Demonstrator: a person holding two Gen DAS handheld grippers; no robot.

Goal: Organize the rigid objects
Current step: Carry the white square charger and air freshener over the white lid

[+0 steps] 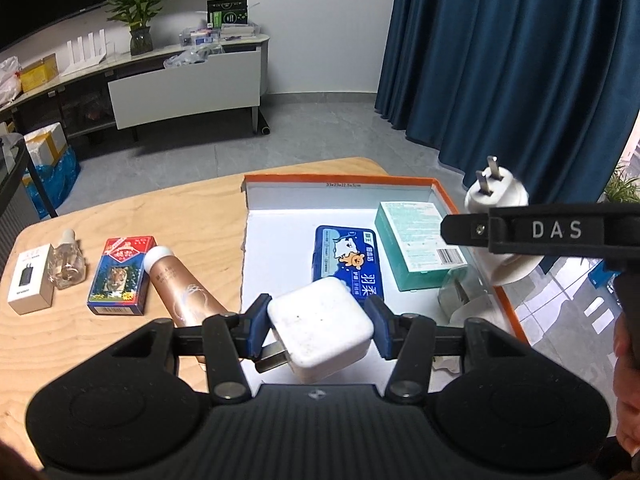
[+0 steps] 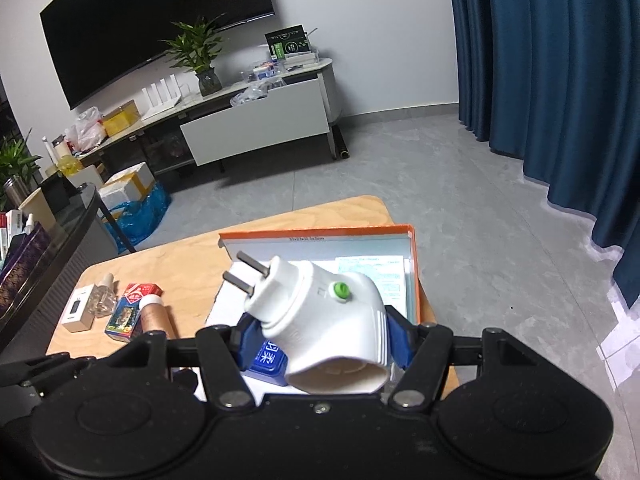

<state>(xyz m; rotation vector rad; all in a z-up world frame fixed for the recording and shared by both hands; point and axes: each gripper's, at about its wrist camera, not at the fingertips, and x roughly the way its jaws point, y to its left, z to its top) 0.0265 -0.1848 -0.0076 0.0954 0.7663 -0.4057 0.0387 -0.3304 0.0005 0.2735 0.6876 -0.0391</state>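
Note:
My left gripper (image 1: 318, 330) is shut on a white square charger (image 1: 320, 326), held above the near edge of the orange-rimmed box (image 1: 344, 179). My right gripper (image 2: 320, 330) is shut on a white plug adapter (image 2: 316, 320) with a green button and two prongs, held above the box (image 2: 414, 272). The adapter also shows in the left wrist view (image 1: 496, 196), over the box's right side. In the box lie a blue tissue pack (image 1: 348, 256), a green box (image 1: 416, 248) and a clear glass item (image 1: 460, 288).
On the wooden table (image 1: 120, 216), left of the box, lie a copper tube (image 1: 180, 284), a tiger card box (image 1: 120, 276), a clear bottle (image 1: 66, 262) and a small white charger box (image 1: 30, 280). A TV cabinet and blue curtains stand behind.

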